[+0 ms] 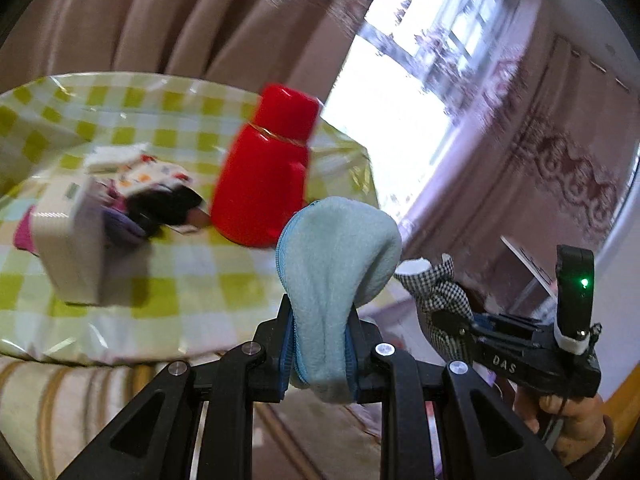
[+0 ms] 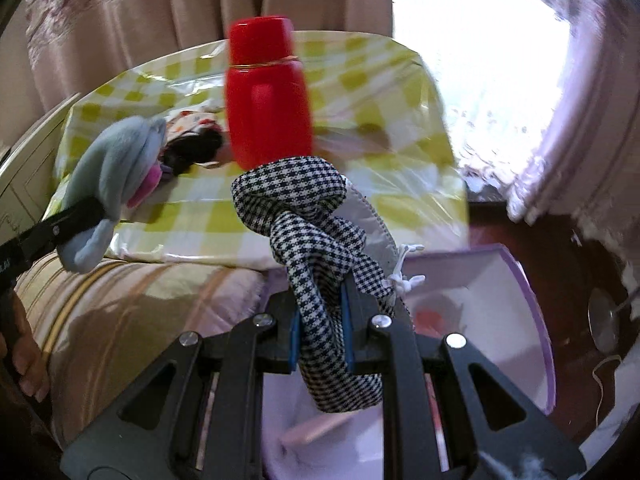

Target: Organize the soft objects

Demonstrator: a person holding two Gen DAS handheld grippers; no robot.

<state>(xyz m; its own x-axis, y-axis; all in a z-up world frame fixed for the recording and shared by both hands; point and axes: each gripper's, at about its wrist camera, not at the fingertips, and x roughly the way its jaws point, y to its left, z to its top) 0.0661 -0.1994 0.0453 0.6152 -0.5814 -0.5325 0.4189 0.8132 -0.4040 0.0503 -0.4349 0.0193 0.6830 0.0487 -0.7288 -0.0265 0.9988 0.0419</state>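
Observation:
My left gripper (image 1: 320,344) is shut on a light blue fleece cloth (image 1: 340,256) that bulges up above its fingers. In the right wrist view the same blue cloth (image 2: 116,176) hangs at the left, held by the left gripper (image 2: 86,212). My right gripper (image 2: 320,328) is shut on a black-and-white houndstooth cloth (image 2: 304,216) with a white lining and cord. The houndstooth cloth (image 1: 440,296) also shows at the right of the left wrist view, in the right gripper (image 1: 452,320) held by a hand (image 1: 568,420). More soft items (image 1: 160,192) lie on the checked table.
A tall red flask (image 1: 268,172) stands on the green-and-white checked tablecloth (image 1: 180,280), with a white box (image 1: 68,248) to its left. A lilac-rimmed bin (image 2: 532,320) sits below the right gripper. A striped sofa edge (image 2: 120,304), curtains and a bright window surround the table.

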